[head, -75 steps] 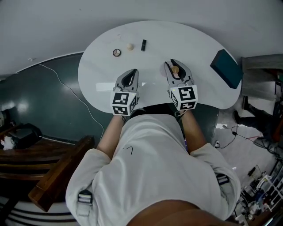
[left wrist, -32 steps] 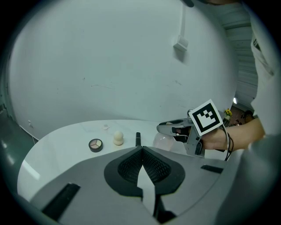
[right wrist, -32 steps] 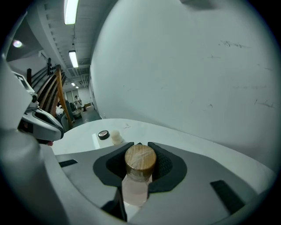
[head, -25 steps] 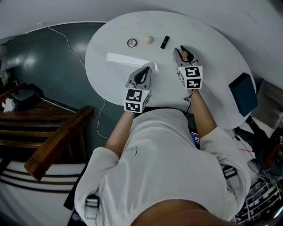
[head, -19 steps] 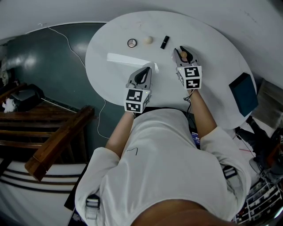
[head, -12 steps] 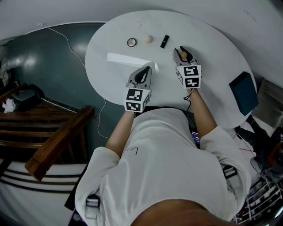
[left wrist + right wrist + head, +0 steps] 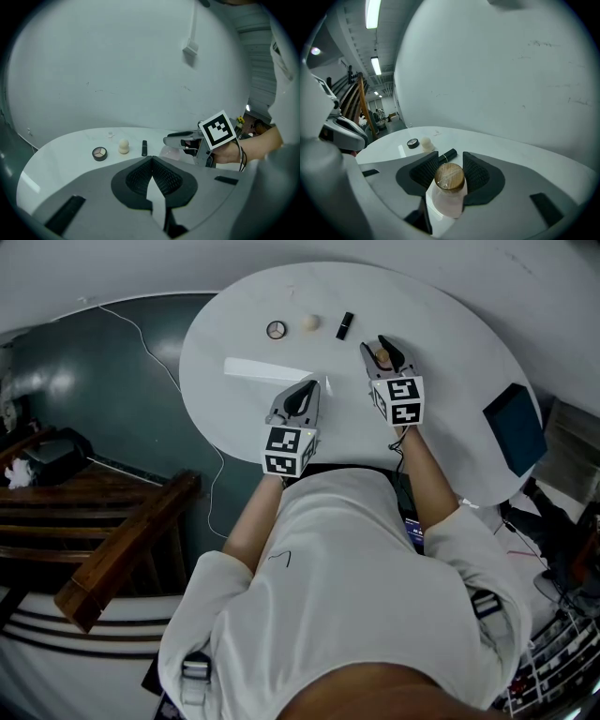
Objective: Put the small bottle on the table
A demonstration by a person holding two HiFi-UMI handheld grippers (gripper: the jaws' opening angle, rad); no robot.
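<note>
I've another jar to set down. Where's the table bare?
Bare table lies between the small bottle and the teal box, and left of the compact. Crowded: the far row of compact, sponge and black tube.

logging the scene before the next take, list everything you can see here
table: 1, white, round, in front of the person
compact: 1, black, round, table's far side
sponge: 1, beige, just right of the compact
tube: 1, black, right of the sponge
small bottle: 1, pale pink with wooden cap, upright, nearer the person than the tube
box: 1, teal, table's right edge
bench: 1, brown wood, floor at left
left gripper: 1, grey, jaws together, empty
right gripper: 1, grey, jaws opening around the small bottle
</note>
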